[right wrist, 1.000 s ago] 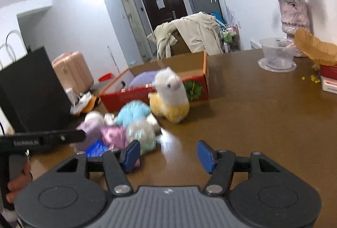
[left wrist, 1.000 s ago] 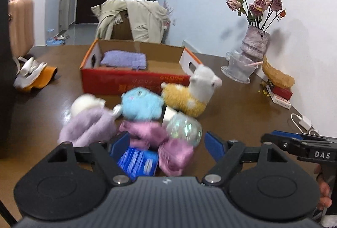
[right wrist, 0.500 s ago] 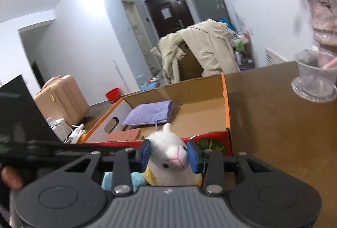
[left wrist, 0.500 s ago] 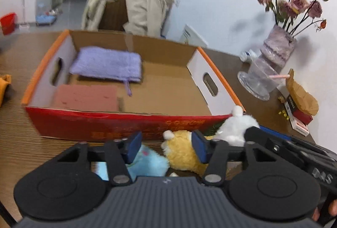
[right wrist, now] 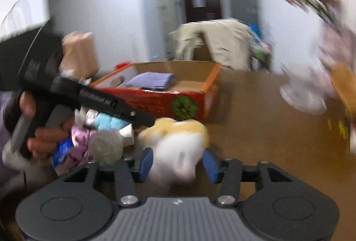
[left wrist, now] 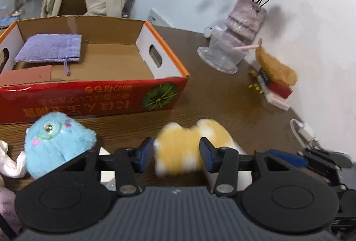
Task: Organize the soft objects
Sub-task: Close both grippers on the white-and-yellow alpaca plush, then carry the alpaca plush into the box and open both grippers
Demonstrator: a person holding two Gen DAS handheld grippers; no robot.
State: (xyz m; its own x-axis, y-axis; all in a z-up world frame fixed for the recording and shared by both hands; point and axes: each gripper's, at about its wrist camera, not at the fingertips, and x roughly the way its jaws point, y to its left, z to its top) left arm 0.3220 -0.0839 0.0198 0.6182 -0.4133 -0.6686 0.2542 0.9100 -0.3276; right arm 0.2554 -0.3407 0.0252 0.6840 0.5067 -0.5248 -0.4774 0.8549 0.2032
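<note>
Two grippers bracket one alpaca [left wrist: 189,147] lying near the box [left wrist: 89,94]. Left gripper [left wrist: 176,155] pads touch its yellow body. Right gripper [right wrist: 176,162], jaws just reopened, straddles the white head without pinching. Close evenly mid-body, then lift clear of the box wall.
</note>
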